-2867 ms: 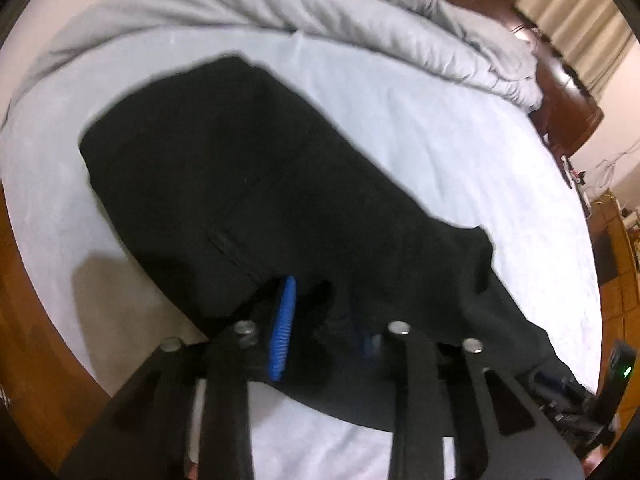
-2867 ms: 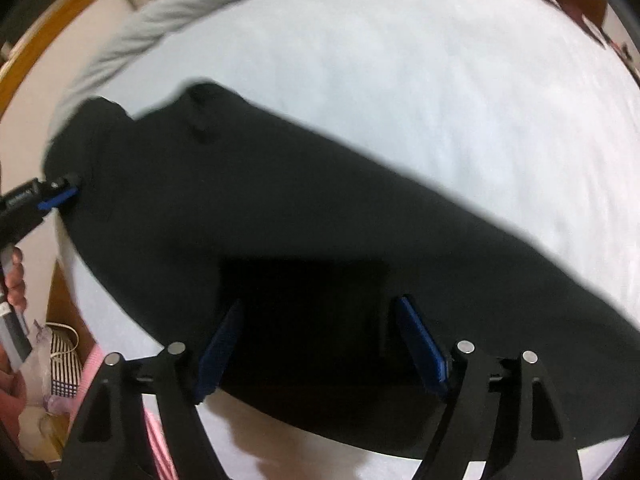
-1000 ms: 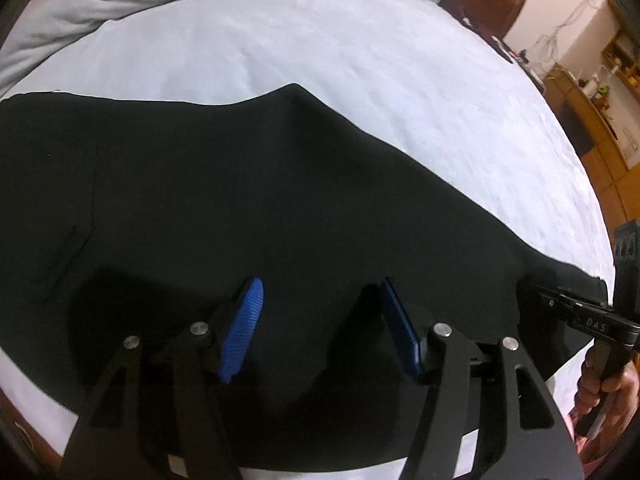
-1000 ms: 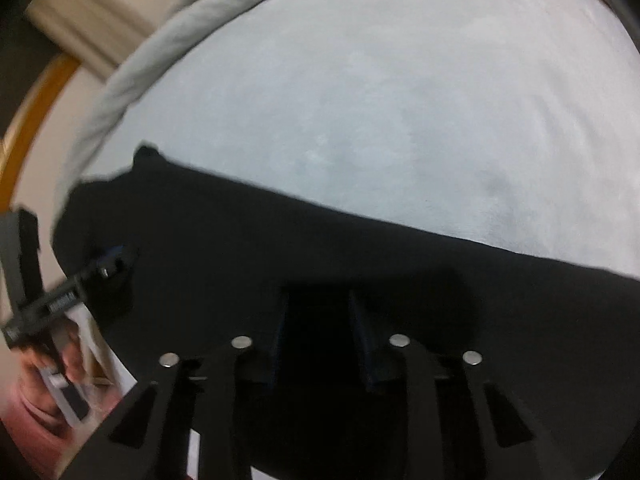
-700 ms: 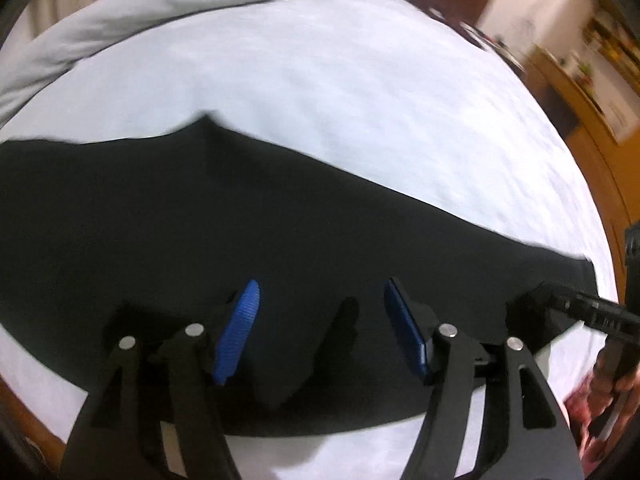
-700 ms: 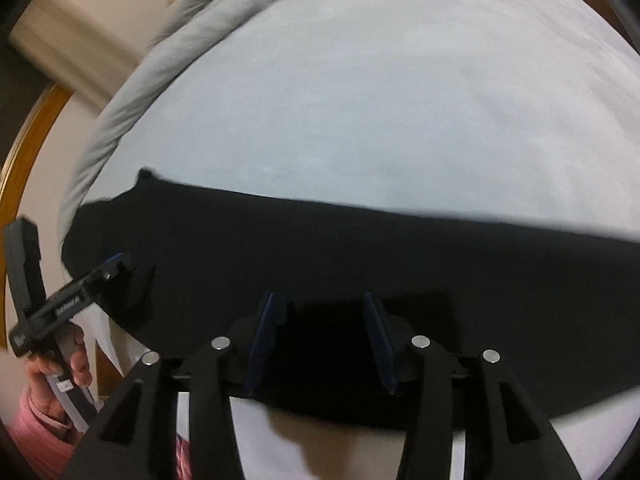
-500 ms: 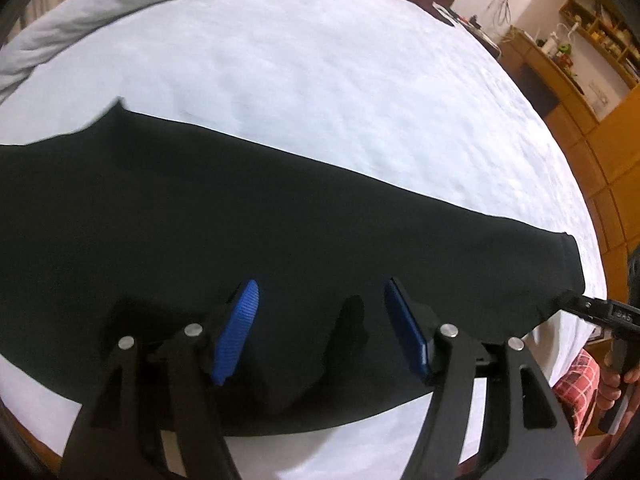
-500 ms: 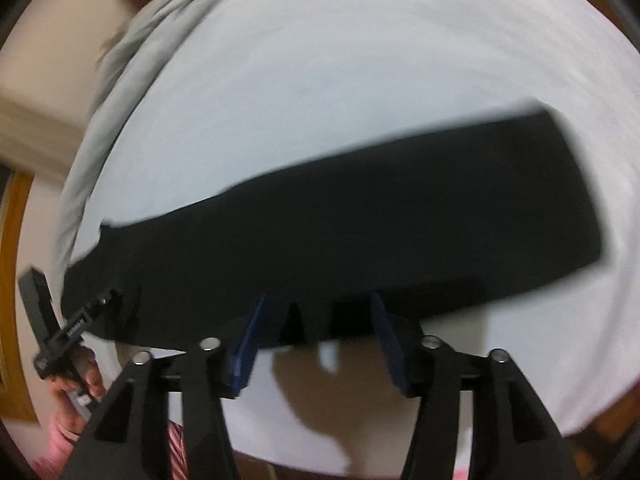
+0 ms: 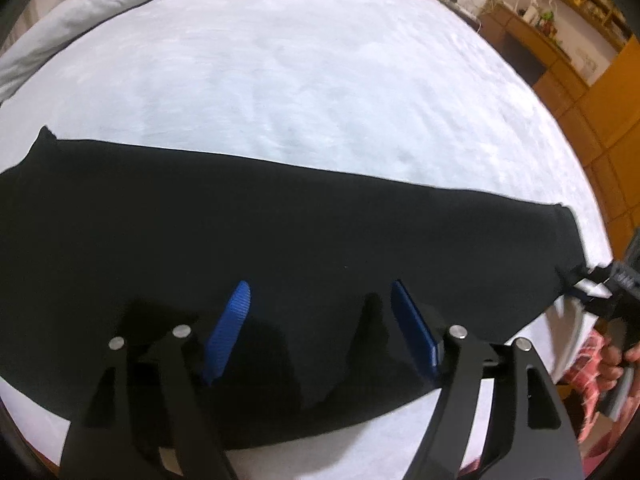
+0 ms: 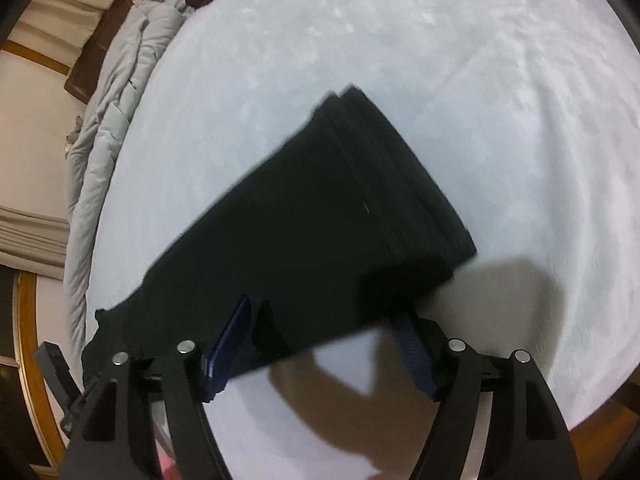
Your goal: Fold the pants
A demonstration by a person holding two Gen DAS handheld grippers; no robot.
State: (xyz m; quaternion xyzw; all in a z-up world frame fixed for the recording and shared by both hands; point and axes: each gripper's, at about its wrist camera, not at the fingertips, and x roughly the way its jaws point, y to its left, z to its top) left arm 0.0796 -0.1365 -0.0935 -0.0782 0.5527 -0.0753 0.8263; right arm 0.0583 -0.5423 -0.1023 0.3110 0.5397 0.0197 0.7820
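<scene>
Two grippers over one pair of black pants (image 9: pixel 280 232), laid flat as a long folded band across a pale bed sheet (image 9: pixel 320 80). Left gripper (image 9: pixel 320 320) with its blue pads (image 9: pixel 228 328) wide apart and holding nothing, just above the lower edge of the cloth at 6 o'clock. Right gripper (image 10: pixel 324 350) also spread apart and clamped on nothing, above the near edge of the pants (image 10: pixel 312 240) (whether the pads touch the cloth, cannot tell). Leg ends stacked in layers, toward 1 o'clock in the right wrist view; waist part running off toward 8 o'clock. Seen from the left wrist view at 3 o'clock, the right gripper (image 9: pixel 600 284) just beside the leg end, with a hand (image 9: pixel 616 360) behind it (picture blurred there). Rolled grey blanket (image 10: pixel 108 128) along the sheet edge at 10 o'clock. Wooden cabinets (image 9: pixel 580 60) at 2 o'clock, well apart from the pants.
</scene>
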